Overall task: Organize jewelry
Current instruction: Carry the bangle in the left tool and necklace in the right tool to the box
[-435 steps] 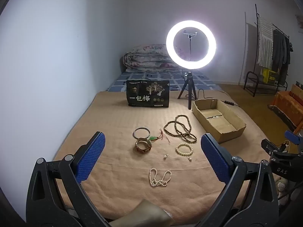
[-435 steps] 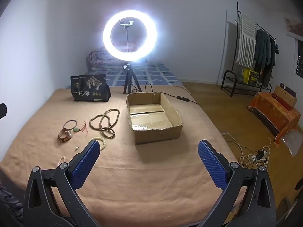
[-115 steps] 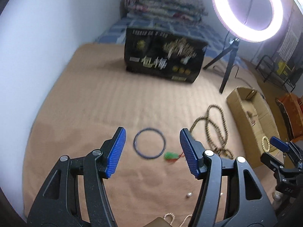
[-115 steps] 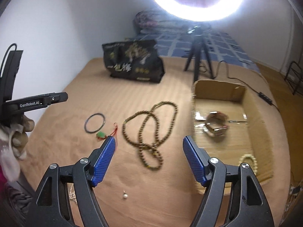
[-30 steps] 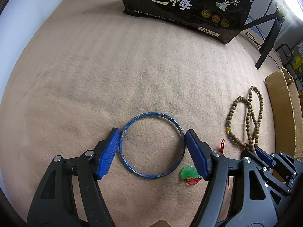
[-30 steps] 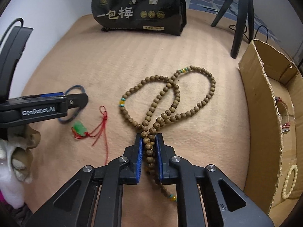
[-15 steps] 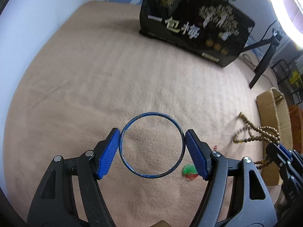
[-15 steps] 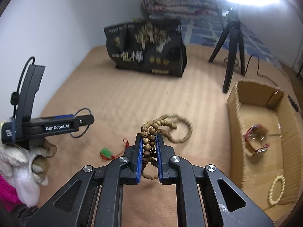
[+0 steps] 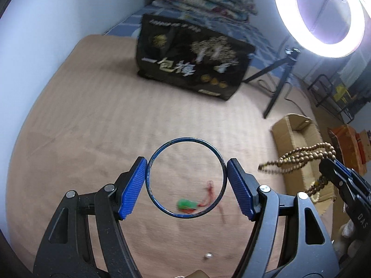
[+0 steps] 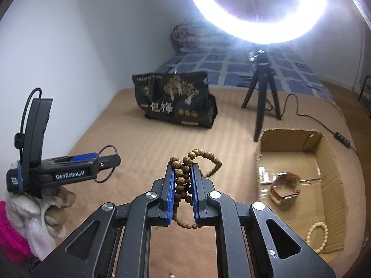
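My left gripper (image 9: pixel 186 176) is shut on a thin blue bangle (image 9: pixel 162 153) and holds it above the tan blanket. It also shows in the right wrist view (image 10: pixel 109 162). My right gripper (image 10: pixel 182 173) is shut on a long brown wooden bead necklace (image 10: pixel 180 178), lifted off the blanket; its loops hang at the right of the left wrist view (image 9: pixel 301 155). A cardboard box (image 10: pixel 329 153) at the right holds a watch (image 10: pixel 285 187) and a cream bead bracelet (image 10: pixel 317 234). A green pendant on a red cord (image 9: pixel 186 204) lies on the blanket below the bangle.
A black printed bag (image 10: pixel 176 102) stands at the back of the blanket (image 9: pixel 92 120). A lit ring light (image 10: pixel 257 9) on a small tripod (image 10: pixel 263 97) stands behind the box, its cable running right. A small pearl (image 9: pixel 208 256) lies near the front edge.
Both grippers have risen further. The bangle is higher above the blanket and the bead necklace now hangs fully clear of it, nearer the box.
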Demonstrator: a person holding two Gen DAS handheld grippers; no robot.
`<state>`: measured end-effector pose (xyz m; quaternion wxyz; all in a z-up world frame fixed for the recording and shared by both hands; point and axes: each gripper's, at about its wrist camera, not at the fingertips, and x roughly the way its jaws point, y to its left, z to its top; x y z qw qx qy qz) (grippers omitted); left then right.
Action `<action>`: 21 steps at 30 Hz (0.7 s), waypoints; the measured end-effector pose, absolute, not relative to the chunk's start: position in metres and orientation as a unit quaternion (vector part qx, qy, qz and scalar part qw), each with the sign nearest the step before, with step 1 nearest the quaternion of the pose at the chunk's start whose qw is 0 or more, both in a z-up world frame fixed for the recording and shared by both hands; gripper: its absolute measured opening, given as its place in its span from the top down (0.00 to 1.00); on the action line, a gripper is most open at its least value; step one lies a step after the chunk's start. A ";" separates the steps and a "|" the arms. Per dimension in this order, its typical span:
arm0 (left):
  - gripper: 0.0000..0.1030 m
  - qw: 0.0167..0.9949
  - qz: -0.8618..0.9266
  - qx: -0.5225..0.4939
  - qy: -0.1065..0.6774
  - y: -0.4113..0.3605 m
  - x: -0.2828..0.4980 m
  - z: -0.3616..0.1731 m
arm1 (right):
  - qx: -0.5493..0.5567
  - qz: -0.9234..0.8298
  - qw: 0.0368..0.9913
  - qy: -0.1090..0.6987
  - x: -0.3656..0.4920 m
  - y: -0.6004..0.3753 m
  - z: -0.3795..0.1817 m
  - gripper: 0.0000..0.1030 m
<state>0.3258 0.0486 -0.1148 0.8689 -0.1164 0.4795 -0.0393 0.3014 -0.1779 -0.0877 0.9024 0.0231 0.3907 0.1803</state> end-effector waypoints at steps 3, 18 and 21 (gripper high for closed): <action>0.30 0.874 -0.055 -0.105 0.471 0.030 0.322 -0.105 | 0.029 0.175 0.908 0.381 0.294 -0.192 -0.077 0.89; 0.30 0.878 -0.144 -0.052 0.454 -0.077 0.316 -0.085 | 0.045 0.111 0.928 0.354 0.264 -0.282 -0.053 0.89; 0.30 0.876 -0.155 -0.048 0.454 -0.097 0.318 -0.087 | 0.051 0.096 0.928 0.357 0.263 -0.300 -0.054 0.89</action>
